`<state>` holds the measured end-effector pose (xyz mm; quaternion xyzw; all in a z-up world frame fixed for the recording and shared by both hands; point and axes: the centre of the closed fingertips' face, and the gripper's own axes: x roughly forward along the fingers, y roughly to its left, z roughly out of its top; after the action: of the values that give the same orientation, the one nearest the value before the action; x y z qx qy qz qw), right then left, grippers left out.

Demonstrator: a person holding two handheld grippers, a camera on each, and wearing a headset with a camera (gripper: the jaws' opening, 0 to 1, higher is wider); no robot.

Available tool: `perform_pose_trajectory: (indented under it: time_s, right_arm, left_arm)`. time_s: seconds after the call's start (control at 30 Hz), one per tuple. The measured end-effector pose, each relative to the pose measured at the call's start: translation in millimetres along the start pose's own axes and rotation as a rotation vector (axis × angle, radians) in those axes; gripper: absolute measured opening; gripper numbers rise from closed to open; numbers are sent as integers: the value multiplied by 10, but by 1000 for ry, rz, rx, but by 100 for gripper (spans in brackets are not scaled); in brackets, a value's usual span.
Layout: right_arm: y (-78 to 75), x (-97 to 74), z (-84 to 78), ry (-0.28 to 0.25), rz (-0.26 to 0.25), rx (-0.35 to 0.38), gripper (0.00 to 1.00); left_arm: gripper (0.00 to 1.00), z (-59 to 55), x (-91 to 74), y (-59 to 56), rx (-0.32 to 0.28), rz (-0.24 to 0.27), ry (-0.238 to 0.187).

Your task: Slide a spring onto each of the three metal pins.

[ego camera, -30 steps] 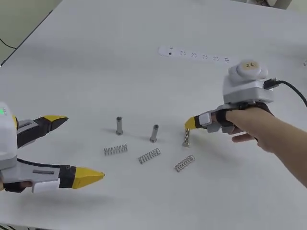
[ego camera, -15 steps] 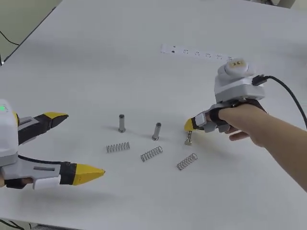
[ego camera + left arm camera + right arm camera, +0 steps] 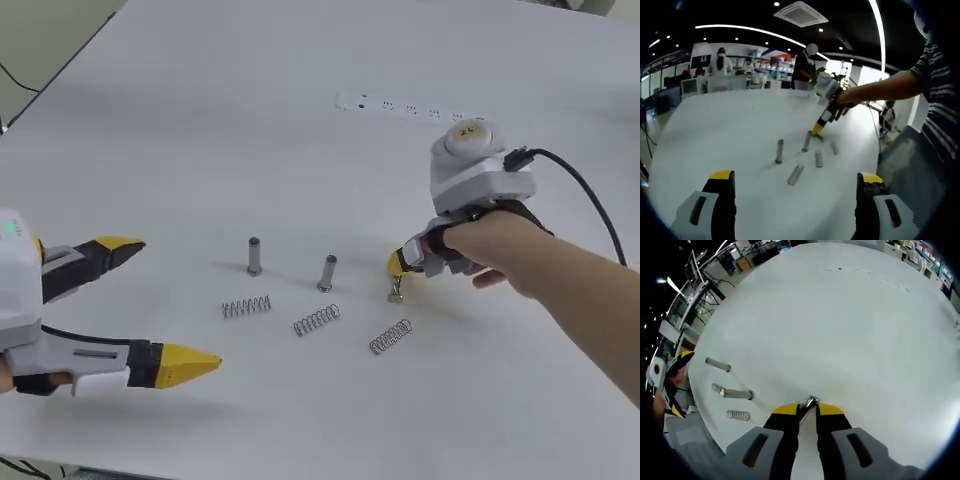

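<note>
Our right gripper (image 3: 807, 410) is clenched on the rightmost short grey metal pin (image 3: 810, 401), low on the white tabletop (image 3: 200, 150). Three coiled wire springs (image 3: 317, 320) lie near it. Our left gripper (image 3: 178, 300) gapes wide, well apart.

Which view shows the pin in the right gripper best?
Right gripper view: the pin sits close up between the right gripper's tips. Head view shows it small, below the yellow tip. Left gripper view: far off, too small to make out.
</note>
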<state>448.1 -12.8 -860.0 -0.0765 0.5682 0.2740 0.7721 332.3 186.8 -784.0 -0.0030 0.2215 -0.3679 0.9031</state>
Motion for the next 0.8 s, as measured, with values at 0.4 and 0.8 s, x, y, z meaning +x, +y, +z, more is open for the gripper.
perform_pose_trajectory:
  time_s: [0.4,0.8]
  right_arm:
    - [-25,11,-12,13,-22,-77,5]
    - [-19,-31,-17,-25,-5,-105,5]
  left_arm:
    - [98,7,1,-3,1,-5,2]
    - [98,39,12,-1,4,-4,1]
